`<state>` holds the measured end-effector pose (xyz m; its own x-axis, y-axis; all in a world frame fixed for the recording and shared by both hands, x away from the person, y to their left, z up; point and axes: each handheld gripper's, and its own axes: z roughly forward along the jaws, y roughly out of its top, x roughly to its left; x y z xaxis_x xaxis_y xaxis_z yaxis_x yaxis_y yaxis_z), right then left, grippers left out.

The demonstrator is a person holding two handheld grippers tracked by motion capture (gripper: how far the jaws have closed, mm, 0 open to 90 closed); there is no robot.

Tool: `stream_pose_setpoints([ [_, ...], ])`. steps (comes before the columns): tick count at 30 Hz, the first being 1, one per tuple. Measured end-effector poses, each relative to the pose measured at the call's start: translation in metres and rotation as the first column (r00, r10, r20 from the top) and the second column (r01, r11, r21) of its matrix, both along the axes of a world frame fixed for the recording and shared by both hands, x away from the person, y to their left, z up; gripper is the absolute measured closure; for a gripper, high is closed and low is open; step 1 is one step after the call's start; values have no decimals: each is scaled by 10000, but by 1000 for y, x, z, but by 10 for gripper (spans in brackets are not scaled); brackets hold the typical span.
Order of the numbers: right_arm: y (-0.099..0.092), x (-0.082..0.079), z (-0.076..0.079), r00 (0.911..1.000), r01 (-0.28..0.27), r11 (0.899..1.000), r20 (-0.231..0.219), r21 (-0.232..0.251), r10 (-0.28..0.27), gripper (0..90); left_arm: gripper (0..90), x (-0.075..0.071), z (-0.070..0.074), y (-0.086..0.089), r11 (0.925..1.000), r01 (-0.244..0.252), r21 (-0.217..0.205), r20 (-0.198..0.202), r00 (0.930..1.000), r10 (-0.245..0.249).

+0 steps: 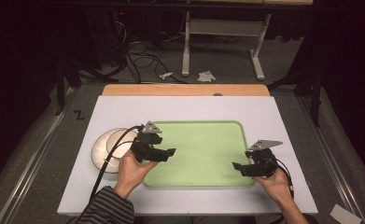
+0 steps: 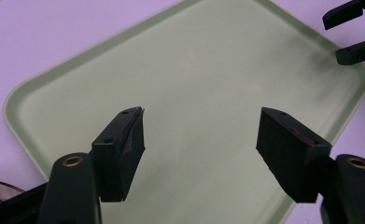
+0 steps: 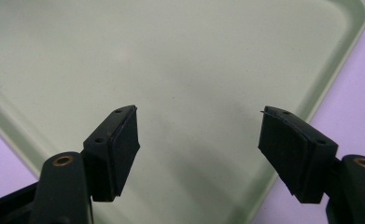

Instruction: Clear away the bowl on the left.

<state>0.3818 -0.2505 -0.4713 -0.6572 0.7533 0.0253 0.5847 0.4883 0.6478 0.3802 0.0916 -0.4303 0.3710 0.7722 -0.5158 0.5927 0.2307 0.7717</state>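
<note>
In the left gripper view, the two black fingers (image 2: 119, 154) of the left gripper (image 2: 201, 154) stand spread wide, released, with nothing between them but the bare floor of the green tray (image 2: 194, 74). The right gripper view gives the same picture: its fingers (image 3: 112, 151) are parted and empty over the tray (image 3: 171, 60), near one rounded corner.

From the high view, the left gripper (image 1: 166, 153) hangs over the tray's left edge and points right, held by the left hand (image 1: 131, 170), whose striped sleeve (image 1: 108, 207) comes in from the near side. The right gripper (image 1: 240, 167) sits over the near right corner of the tray (image 1: 203, 144) and points left, held by the right hand (image 1: 276, 184). The two grippers face each other, well apart, across the tray.

The tray lies empty on a white board (image 1: 124, 109) that covers the desk (image 1: 185, 89). A round, ribbed, pale plate (image 1: 101, 149) rests on the board just beside the tray's left edge, partly behind the left gripper and its cable.
</note>
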Motion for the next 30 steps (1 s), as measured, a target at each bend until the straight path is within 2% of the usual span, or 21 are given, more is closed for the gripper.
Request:
stream_pose_setpoints([
  [14, 0, 1, -1, 10000, -10, 10000, -85, -60, 9, 302, 332, 4, 5, 16, 9991, -417, -63, 41, 9991, 417],
  [15, 0, 0, -1, 9999, -3, 10000, -102, -63, 3, 302, 333, 5, 7, 19, 9982, -567, -213, 57, 9984, 569],
  [22, 0, 1, -2, 9999, -8, 10000, -139, -35, 8, 302, 333, 8, 8, 29, 9972, -746, -96, 46, 9972, 747],
  [25, 0, 1, -1, 9999, -28, 10000, -140, -51, 27, 302, 332, 9, 9, 31, 9951, -953, -250, 15, 9954, 954],
  [30, 0, 1, -2, 9998, -59, 10000, -175, -31, 58, 302, 330, 12, 8, 36, 9945, -1027, -224, -32, 9947, 1027],
])
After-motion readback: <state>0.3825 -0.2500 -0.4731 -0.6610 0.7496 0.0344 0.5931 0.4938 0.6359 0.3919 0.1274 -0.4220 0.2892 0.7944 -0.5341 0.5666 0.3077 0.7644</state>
